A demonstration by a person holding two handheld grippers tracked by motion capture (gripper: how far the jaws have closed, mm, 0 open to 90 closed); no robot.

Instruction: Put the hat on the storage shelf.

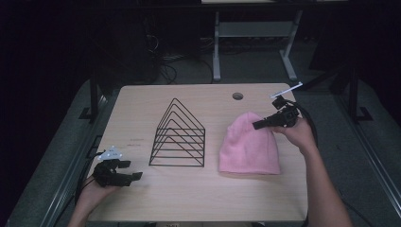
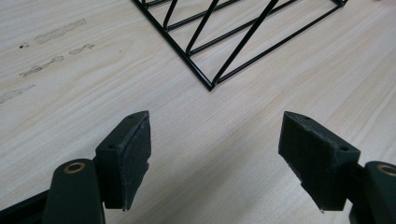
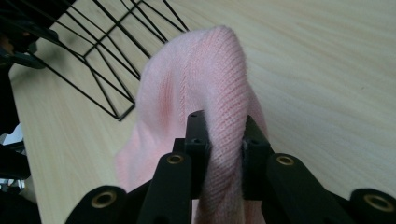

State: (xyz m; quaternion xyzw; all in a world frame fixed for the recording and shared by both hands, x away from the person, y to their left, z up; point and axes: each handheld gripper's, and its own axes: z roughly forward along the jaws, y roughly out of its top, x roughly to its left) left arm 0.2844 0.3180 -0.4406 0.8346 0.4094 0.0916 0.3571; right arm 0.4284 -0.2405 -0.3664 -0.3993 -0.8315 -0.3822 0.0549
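A pink knit beanie (image 1: pixel 249 144) lies flat on the wooden table (image 1: pixel 198 189), right of centre. My right gripper (image 1: pixel 257 125) is shut on the beanie's right side near the crown; in the right gripper view a fold of the pink knit (image 3: pixel 210 93) is pinched between the two black jaws and pulled up. A black wire rack (image 1: pixel 178 135) of nested triangles stands at the table's middle. My left gripper (image 1: pixel 132 170) rests near the front left corner, open, with bare wood between its pads (image 2: pixel 133 154). The rack's corner (image 2: pixel 212 84) lies just ahead of it.
A round cable hole (image 1: pixel 238 96) sits near the table's far edge. Faint smudge marks (image 2: pixel 51 35) show on the wood left of the rack. A desk frame (image 1: pixel 255 42) and cables stand on the dark floor beyond the table.
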